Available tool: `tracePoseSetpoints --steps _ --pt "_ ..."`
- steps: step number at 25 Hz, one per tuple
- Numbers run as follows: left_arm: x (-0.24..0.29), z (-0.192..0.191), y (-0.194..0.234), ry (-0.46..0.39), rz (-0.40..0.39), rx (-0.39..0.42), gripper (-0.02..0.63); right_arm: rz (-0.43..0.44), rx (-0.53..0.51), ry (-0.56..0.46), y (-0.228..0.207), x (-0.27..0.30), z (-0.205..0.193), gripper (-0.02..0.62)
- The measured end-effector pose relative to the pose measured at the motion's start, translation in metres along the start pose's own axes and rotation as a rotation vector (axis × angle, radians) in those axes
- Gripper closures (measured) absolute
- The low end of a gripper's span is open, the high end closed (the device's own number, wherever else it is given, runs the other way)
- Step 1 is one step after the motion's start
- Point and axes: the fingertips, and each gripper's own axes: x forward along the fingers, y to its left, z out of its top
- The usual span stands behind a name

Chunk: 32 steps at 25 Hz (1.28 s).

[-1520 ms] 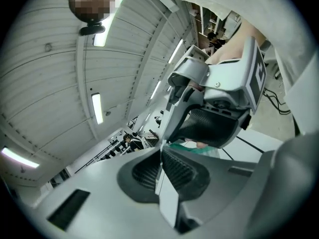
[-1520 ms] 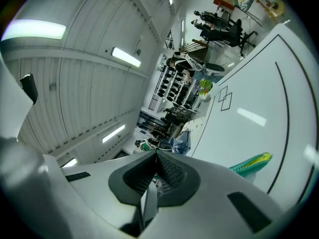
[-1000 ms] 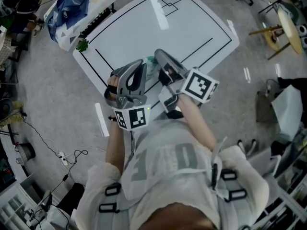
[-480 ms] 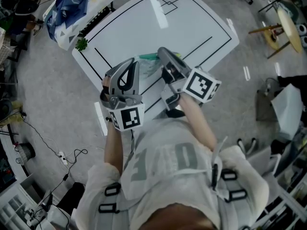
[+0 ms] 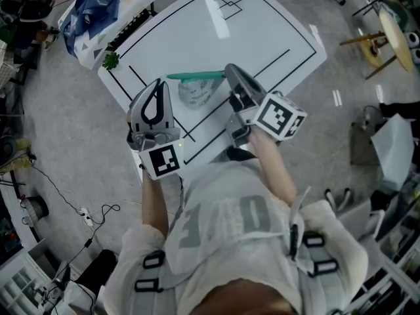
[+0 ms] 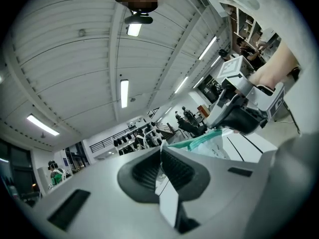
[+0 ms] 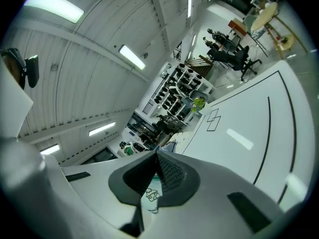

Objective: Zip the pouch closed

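Tightly, left hand-held gripper [image 6: 160,156] and right hand-held gripper [image 7: 156,162] clamp the pouch [image 5: 195,92].

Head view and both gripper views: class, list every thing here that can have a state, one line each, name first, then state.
pouch: held stretched between the two grippers.
green zip: pulled into a straight line; whether it is fully closed cannot be told.
left gripper: shut on the pouch at one zip end.
right gripper: shut on the pouch at the other end.
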Motion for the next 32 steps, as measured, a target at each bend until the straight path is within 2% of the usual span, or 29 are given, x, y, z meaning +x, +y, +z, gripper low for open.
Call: tracePoseSetpoints --steps 4,12,18,21,25,28,32 --pt "-0.005 -0.009 0.006 0.038 0.005 0.019 0.591 -0.022 0.037 -0.013 -0.012 -0.009 0.002 0.588" --pt "-0.004 -0.008 -0.003 0.035 -0.007 -0.006 0.591 -0.046 -0.015 -0.027 -0.016 -0.013 0.007 0.588" --pt "-0.007 -0.002 -0.006 0.029 -0.027 -0.022 0.591 -0.047 -0.046 0.004 -0.016 -0.018 0.005 0.588" --pt "-0.009 -0.002 -0.010 0.037 -0.033 -0.078 0.589 -0.047 -0.069 0.023 -0.015 -0.024 0.003 0.588" --pt "-0.008 -0.023 -0.030 0.114 -0.086 -0.227 0.589 -0.103 -0.037 0.039 -0.031 -0.025 -0.006 0.586" --pt "-0.009 -0.033 -0.046 0.148 -0.134 -0.258 0.589 -0.133 -0.011 0.057 -0.045 -0.028 -0.011 0.586" --pt "-0.007 -0.043 -0.056 0.185 -0.151 -0.277 0.589 -0.171 -0.048 0.062 -0.055 -0.027 -0.011 0.586"
